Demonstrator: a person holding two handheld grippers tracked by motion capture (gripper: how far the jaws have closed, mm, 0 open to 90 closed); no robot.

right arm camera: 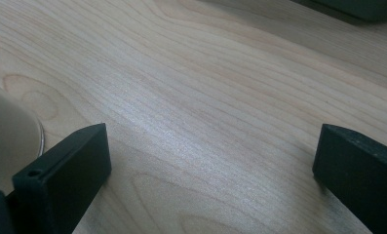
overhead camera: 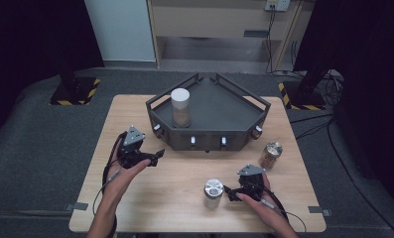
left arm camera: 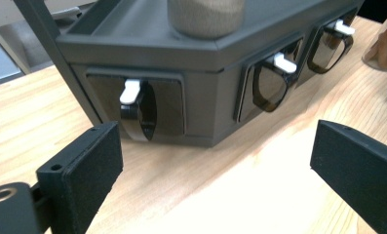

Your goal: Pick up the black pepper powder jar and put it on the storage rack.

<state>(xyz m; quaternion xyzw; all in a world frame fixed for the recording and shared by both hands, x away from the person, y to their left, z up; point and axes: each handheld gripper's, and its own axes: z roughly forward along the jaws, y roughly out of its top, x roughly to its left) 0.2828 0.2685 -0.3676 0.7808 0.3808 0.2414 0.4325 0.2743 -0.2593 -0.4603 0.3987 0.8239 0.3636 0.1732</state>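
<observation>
A dark grey angular tray stands at the back middle of the wooden table. A jar with a white lid stands upright in its left part. The tray's front faces carry black hooks with white tabs. My left gripper is open just left of the tray's front; in the left gripper view its jaws stand wide apart, facing the leftmost hook with nothing between them. My right gripper is open beside a silver-lidded jar, whose side sits at the edge of the right gripper view.
A third jar with brown contents stands on the table right of the tray's front corner, also in the left gripper view. Bare wood lies between the two grippers. Grey carpet surrounds the table.
</observation>
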